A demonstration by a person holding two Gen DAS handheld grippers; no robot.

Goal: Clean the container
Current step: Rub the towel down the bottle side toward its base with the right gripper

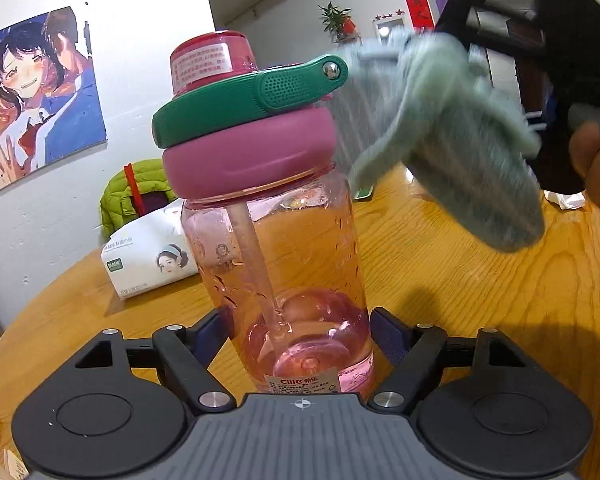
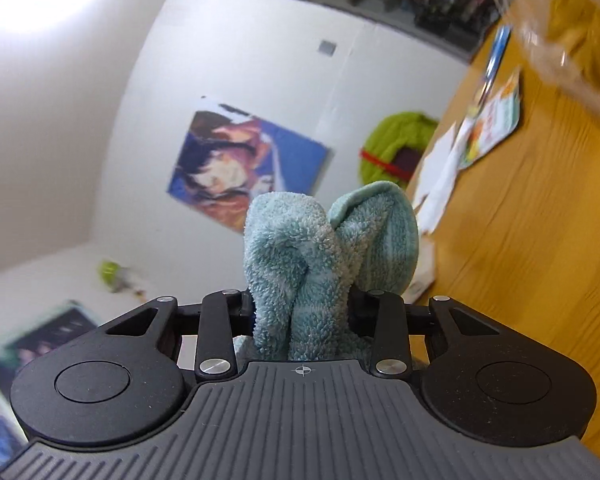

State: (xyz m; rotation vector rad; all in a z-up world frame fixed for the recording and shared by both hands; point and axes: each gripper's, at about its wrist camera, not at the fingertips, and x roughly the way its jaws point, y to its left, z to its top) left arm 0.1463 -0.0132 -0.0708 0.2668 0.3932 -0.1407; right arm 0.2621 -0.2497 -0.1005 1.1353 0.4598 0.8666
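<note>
On the wooden table [image 1: 440, 264], seen from the left wrist camera, the left gripper [image 1: 302, 332] is clamping the lower body of a clear pink bottle [image 1: 284, 264], its blue-padded fingers [image 1: 216, 330] pressing in from both sides. The bottle is leaning slightly, carrying a pink lid [image 1: 250, 158] with a green carry strap [image 1: 252, 98] and a straw inside, with droplets clinging to its wall. Up at the right, the right gripper [image 1: 512, 80] is holding a light blue-green towel [image 1: 452, 128], blurred, right beside the strap's end at the bottle top; whether they are touching cannot be told. Part of a hand [image 1: 596, 164] is showing at the right edge. A tissue pack [image 1: 148, 256] is lying behind the bottle, and a poster [image 1: 40, 96] is hanging on the wall.

From the right wrist camera, the right gripper [image 2: 302, 304] is squeezing the towel [image 2: 324, 248], which is bunching up between the fingers in two folds. A blurred clear bottle wall [image 2: 560, 20] is showing at the top right corner, apart from the towel in this view. The table [image 2: 532, 240] is filling the right side, tilted, with papers [image 2: 480, 128] lying on it.
</note>
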